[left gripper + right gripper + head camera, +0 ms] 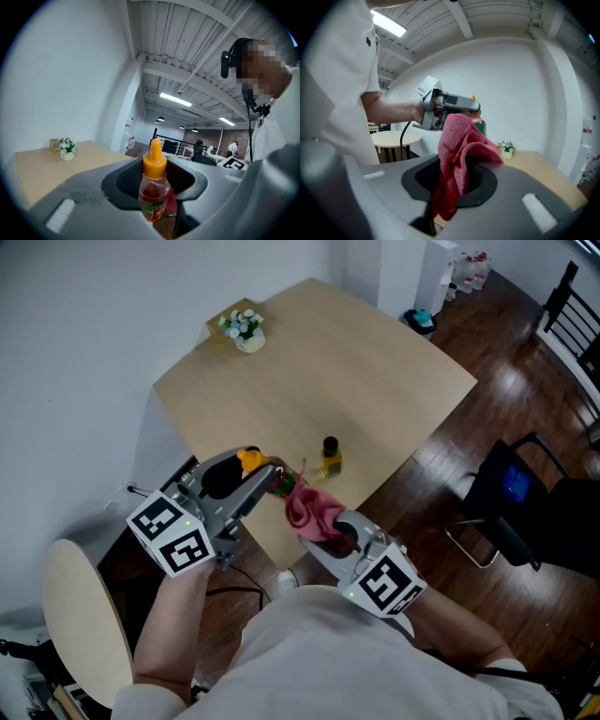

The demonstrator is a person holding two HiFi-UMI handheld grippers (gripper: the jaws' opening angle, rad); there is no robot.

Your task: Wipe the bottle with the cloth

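My left gripper (265, 478) is shut on a sauce bottle (278, 482) with an orange cap (154, 161) and red contents, held in the air in front of the table's near edge. In the left gripper view the bottle (153, 193) stands upright between the jaws. My right gripper (324, 531) is shut on a pink-red cloth (312, 510), which bunches up out of the jaws (457, 154). The cloth lies against the bottle's lower end in the head view. In the right gripper view the cloth hides most of the bottle (481, 124).
A light wooden table (375, 371) carries a small black-capped bottle of yellow liquid (330, 457) near its front edge and a small flower pot (246, 330) at the far corner. A round pale stool (84, 615) stands at the left and a black chair (511, 493) at the right.
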